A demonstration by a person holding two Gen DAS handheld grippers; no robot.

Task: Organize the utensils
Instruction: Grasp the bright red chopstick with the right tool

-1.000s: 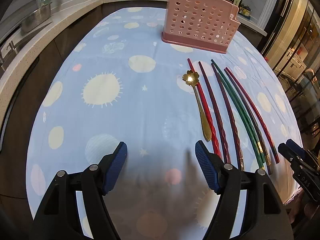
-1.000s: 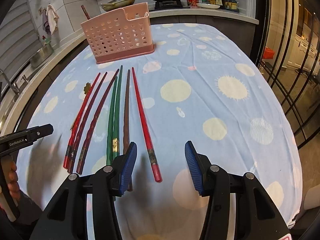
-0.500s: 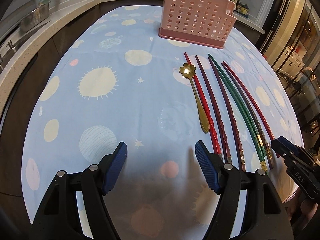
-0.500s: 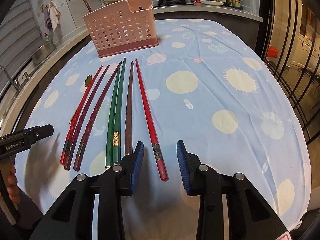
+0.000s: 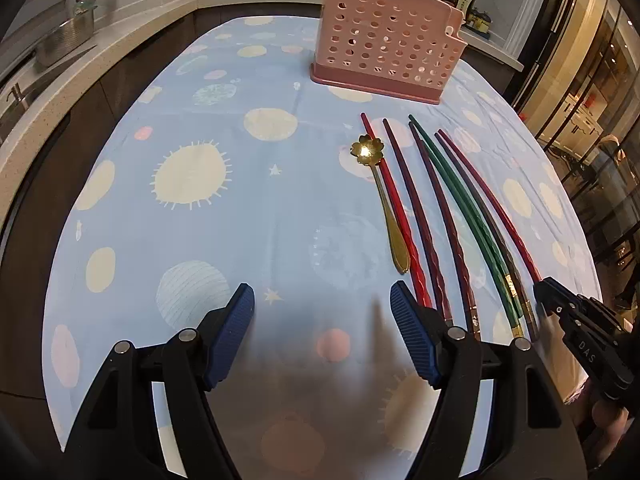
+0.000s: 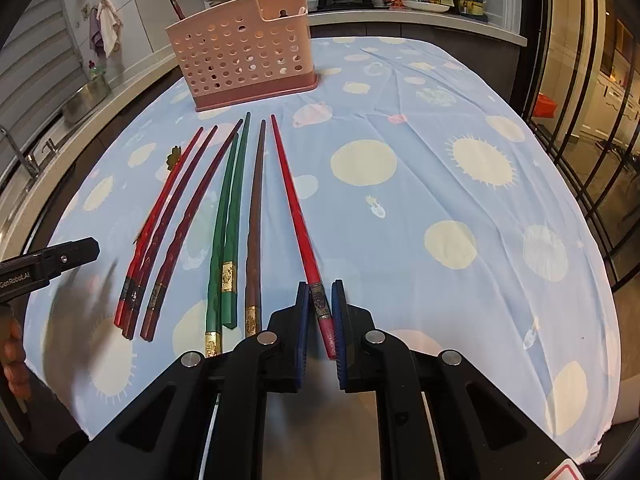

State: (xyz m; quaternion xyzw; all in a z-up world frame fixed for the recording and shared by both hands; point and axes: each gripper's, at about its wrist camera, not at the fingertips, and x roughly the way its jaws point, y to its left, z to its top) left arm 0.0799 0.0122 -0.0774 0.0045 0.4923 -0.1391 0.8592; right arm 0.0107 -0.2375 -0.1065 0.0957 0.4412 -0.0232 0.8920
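The bench (image 6: 460, 168), covered in a light blue cloth with pale suns and dots, fills both views. At its far end stands the pink perforated utensil holder (image 6: 244, 52), upright on a darker base, with a few handles showing above its rim. In front of the holder the chopsticks lie in a row, tips toward the holder and decorated ends toward the near edge: a group of three red and dark red chopsticks (image 6: 168, 216) on the left, a pair of green chopsticks (image 6: 228, 216) touching each other, a brown chopstick (image 6: 256, 216), and a red chopstick (image 6: 296, 208) at the right end of the row. A gold flower-bowled spoon (image 5: 384, 200) lies just beside the leftmost red stick, its handle toward the near edge.

The right hand-held gripper (image 6: 320, 312) sits at the near end of the red chopstick, its blue pads pinching the decorated band and pink end; the stick's tip still lies on the cloth. The brown chopstick lies just left of its left finger, not touching.

The left hand-held gripper (image 5: 322, 328) hovers over bare cloth with its fingers spread wide and nothing between them; the spoon and the leftmost sticks lie just beside its right finger.
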